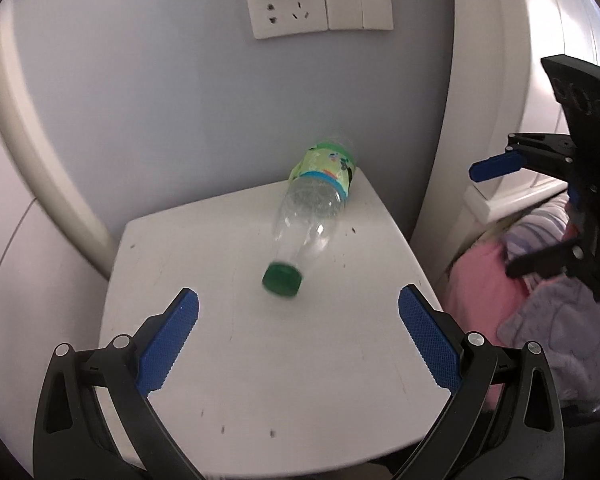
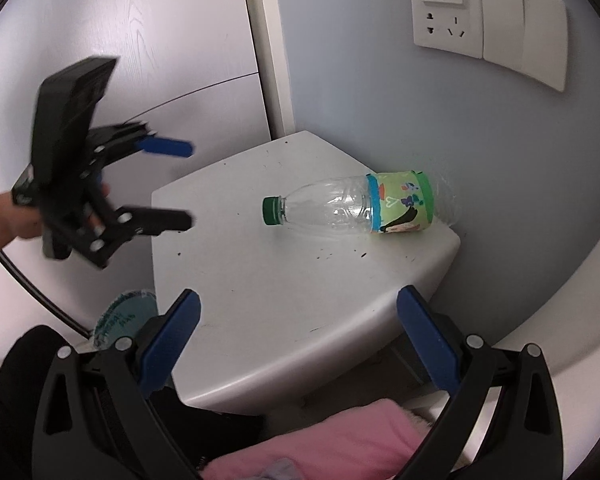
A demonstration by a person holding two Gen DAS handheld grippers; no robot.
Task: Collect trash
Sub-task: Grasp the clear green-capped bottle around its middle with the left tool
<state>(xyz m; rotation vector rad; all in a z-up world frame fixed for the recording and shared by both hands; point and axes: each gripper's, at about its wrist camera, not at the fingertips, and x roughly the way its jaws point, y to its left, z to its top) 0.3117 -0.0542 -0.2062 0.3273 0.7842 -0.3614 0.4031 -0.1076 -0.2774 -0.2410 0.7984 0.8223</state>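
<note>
An empty clear plastic bottle (image 1: 308, 216) with a green cap (image 1: 282, 279) and a colourful label lies on its side on a small white table (image 1: 260, 380), its base near the wall. My left gripper (image 1: 299, 296) is open just in front of the cap, with nothing between its fingers. My right gripper (image 1: 493, 220) hangs open beyond the table's right edge. In the right wrist view the bottle (image 2: 352, 208) lies across the table (image 2: 260, 300), cap to the left. The right gripper (image 2: 299, 296) is open over the near edge, and the left gripper (image 2: 188, 184) is open at the left.
A wall socket and switch plate (image 1: 286, 4) sit on the blue wall behind the table. Pink and lilac cloth (image 1: 480, 292) is piled to the right, against white furniture (image 1: 500, 80). A teal round object (image 2: 124, 316) lies below the table's left side. A hand (image 2: 4, 216) holds the left gripper.
</note>
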